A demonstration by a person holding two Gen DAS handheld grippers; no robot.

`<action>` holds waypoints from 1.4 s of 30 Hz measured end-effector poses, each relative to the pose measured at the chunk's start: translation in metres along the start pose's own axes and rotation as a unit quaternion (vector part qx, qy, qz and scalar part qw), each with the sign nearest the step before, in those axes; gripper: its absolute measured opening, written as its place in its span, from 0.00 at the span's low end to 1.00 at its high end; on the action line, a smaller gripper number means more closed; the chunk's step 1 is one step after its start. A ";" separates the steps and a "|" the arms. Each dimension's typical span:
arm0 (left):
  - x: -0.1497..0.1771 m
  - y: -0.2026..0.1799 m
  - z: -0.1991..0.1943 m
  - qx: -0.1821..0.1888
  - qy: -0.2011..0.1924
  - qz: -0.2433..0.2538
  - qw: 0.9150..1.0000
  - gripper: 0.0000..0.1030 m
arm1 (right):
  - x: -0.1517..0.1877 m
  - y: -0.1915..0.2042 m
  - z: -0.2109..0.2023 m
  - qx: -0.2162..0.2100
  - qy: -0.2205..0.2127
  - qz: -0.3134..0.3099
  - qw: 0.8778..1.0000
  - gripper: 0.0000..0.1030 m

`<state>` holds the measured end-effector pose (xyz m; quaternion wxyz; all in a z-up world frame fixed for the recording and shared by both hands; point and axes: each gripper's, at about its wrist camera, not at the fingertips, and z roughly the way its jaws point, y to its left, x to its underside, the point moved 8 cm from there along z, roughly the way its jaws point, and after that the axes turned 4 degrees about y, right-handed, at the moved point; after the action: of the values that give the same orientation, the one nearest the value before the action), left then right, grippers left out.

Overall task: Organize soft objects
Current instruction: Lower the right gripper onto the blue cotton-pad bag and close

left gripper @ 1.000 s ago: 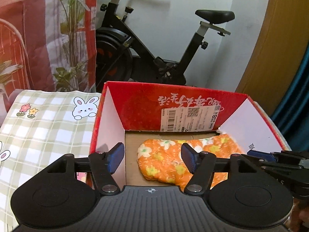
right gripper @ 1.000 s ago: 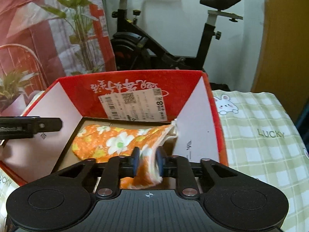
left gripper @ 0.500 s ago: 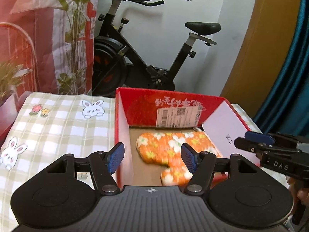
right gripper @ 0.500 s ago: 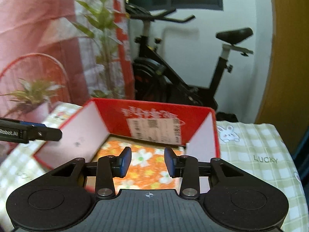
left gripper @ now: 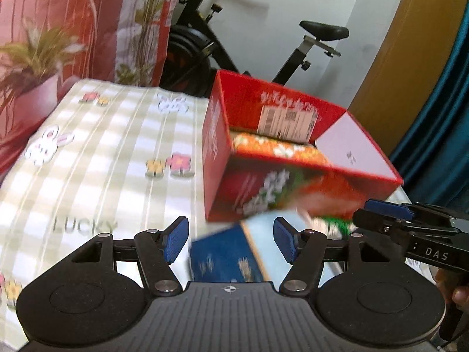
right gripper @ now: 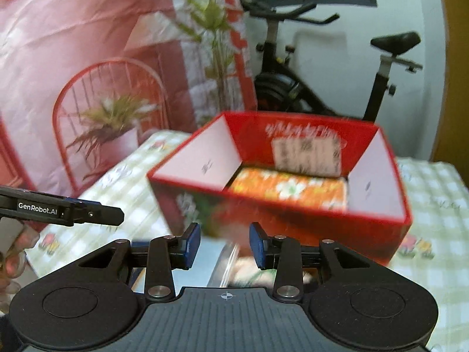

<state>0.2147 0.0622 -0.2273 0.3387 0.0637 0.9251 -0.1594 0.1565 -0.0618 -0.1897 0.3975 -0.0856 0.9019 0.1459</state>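
An orange cloth with white flowers lies inside the red cardboard box on the checked tablecloth. My left gripper hangs open in front of the box's near wall, above a blurred blue flat item, and holds nothing. In the right wrist view the orange cloth shows in the bottom of the red box. My right gripper stands open before the box with nothing between its pads. Each gripper appears from the side in the other's view: the right one, the left one.
The table carries a green-checked cloth with rabbits and flowers. Pale, blurred items lie in front of the box. Behind the table stand an exercise bike, a potted plant and a red wire chair.
My right gripper has let go of the orange cloth and opened. Both grippers have drawn back out of the box, which now looks smaller and farther off. The cloth stays inside.
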 end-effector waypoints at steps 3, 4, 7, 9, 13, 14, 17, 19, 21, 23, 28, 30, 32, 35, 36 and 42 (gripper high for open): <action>0.017 0.003 0.002 0.004 0.007 -0.012 1.000 0.64 | 0.020 0.004 0.003 -0.002 0.016 0.005 1.000 0.34; 0.021 0.004 0.003 0.003 0.009 -0.016 1.000 0.64 | 0.026 0.003 0.004 -0.004 0.023 0.012 1.000 0.34; 0.033 0.007 0.005 0.001 0.014 -0.034 0.999 0.64 | 0.041 -0.001 0.007 -0.013 0.040 0.033 0.999 0.34; 0.040 0.006 0.008 0.001 0.016 -0.044 0.999 0.64 | 0.046 -0.003 0.010 -0.019 0.047 0.038 0.998 0.34; 0.054 0.002 0.012 0.004 0.026 -0.053 0.998 0.64 | 0.051 0.002 0.014 -0.030 0.055 0.034 0.997 0.34; 0.056 0.002 0.014 0.004 0.030 -0.052 0.998 0.64 | 0.052 0.003 0.016 -0.033 0.058 0.033 0.997 0.34; 0.059 0.004 0.018 -0.001 0.036 -0.056 0.998 0.64 | 0.059 0.005 0.020 -0.038 0.071 0.034 0.996 0.35; 0.060 0.007 0.020 -0.001 0.038 -0.061 0.997 0.64 | 0.061 0.005 0.022 -0.039 0.074 0.036 0.996 0.36; 0.063 0.007 0.023 -0.003 0.041 -0.060 0.997 0.65 | 0.061 0.005 0.023 -0.041 0.075 0.039 0.996 0.37; 0.066 0.006 0.026 -0.004 0.045 -0.060 0.997 0.65 | 0.063 0.005 0.024 -0.044 0.077 0.040 0.995 0.38; 0.071 0.006 0.030 0.008 0.051 -0.069 0.996 0.65 | 0.068 0.004 0.028 -0.048 0.084 0.043 0.994 0.39; 0.071 0.005 0.030 0.009 0.051 -0.068 0.996 0.65 | 0.068 0.003 0.029 -0.050 0.084 0.046 0.994 0.39; 0.072 0.003 0.030 0.013 0.051 -0.067 0.996 0.64 | 0.068 0.003 0.029 -0.051 0.084 0.047 0.994 0.39; 0.073 0.000 0.030 0.017 0.051 -0.063 0.997 0.62 | 0.068 0.004 0.028 -0.055 0.083 0.046 0.994 0.40; 0.073 -0.001 0.030 0.019 0.051 -0.060 0.997 0.62 | 0.068 0.005 0.028 -0.060 0.083 0.045 0.994 0.39; 0.073 -0.002 0.029 0.019 0.050 -0.058 0.997 0.62 | 0.063 0.011 0.022 -0.063 0.073 0.033 0.995 0.34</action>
<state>0.1764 0.0515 -0.2955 0.2805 0.0246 0.9399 -0.1932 0.1263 -0.0462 -0.2484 0.3192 -0.0911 0.9200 0.2084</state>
